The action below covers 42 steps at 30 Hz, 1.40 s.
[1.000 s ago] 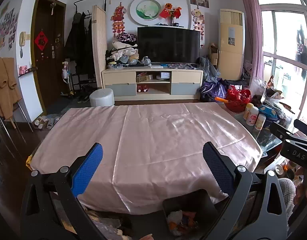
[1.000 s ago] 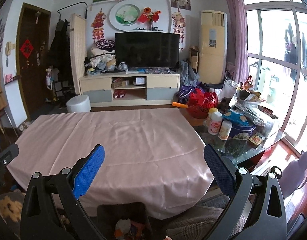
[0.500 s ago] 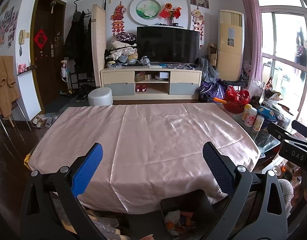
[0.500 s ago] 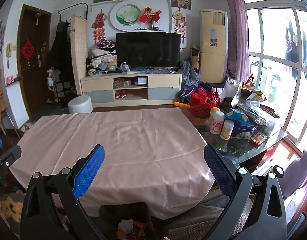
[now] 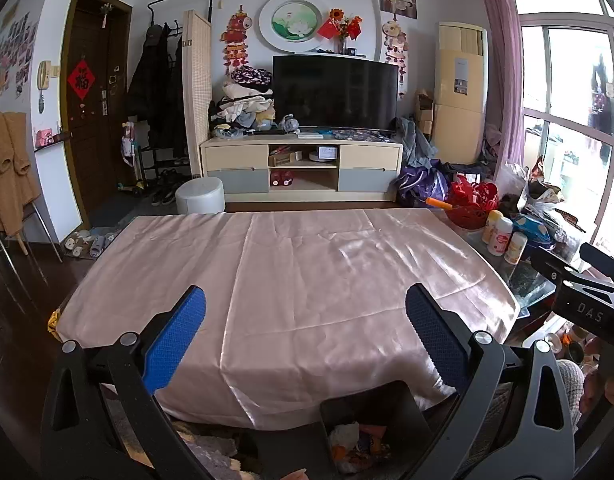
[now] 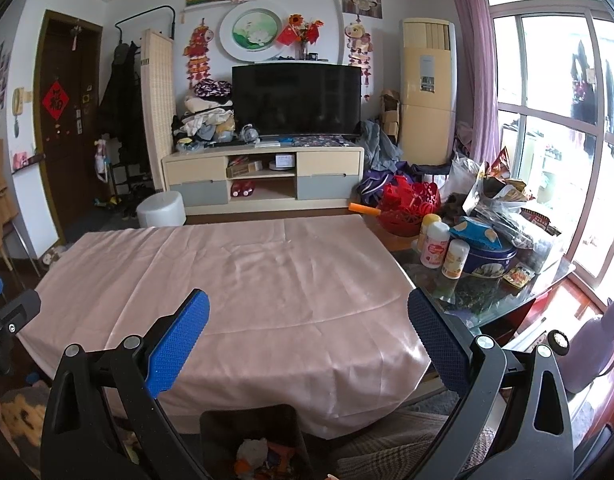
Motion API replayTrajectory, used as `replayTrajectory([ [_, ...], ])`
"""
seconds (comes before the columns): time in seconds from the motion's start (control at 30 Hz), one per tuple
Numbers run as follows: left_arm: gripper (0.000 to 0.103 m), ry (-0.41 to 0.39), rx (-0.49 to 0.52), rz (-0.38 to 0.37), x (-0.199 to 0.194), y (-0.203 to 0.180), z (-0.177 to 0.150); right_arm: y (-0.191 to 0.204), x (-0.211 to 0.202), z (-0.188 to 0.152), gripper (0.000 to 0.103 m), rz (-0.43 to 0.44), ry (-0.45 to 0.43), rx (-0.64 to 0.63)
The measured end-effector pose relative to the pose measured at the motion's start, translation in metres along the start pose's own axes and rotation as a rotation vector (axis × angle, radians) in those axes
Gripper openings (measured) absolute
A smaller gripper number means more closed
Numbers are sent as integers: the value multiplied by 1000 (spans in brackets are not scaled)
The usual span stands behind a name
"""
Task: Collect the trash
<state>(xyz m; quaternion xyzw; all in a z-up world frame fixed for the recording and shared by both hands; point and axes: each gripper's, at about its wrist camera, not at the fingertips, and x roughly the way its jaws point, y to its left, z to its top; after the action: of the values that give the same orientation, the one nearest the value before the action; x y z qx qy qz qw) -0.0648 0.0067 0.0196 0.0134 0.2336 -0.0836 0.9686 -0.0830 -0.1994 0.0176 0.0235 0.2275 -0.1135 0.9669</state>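
Observation:
A dark bin stands on the floor at the near edge of the table and holds crumpled trash; it also shows in the right wrist view. The table wears a smooth pink cloth with nothing lying on it. My left gripper is open and empty above the near edge of the cloth. My right gripper is open and empty too, held above the same edge. The right gripper's body shows at the right of the left wrist view.
To the right of the cloth a glass tabletop holds three bottles, a blue tin, a red basket and bags of snacks. A TV stand and a white stool stand beyond the table.
Both grippers have lifted and drawn back slightly, so the table and bin sit a little lower and farther in view. Both stay open and empty.

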Motion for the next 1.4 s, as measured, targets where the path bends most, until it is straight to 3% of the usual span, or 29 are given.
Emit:
replayTrajectory([
  [1.4, 95, -18, 1, -8, -6, 3, 13, 5, -1, 4, 100, 6, -8, 7],
])
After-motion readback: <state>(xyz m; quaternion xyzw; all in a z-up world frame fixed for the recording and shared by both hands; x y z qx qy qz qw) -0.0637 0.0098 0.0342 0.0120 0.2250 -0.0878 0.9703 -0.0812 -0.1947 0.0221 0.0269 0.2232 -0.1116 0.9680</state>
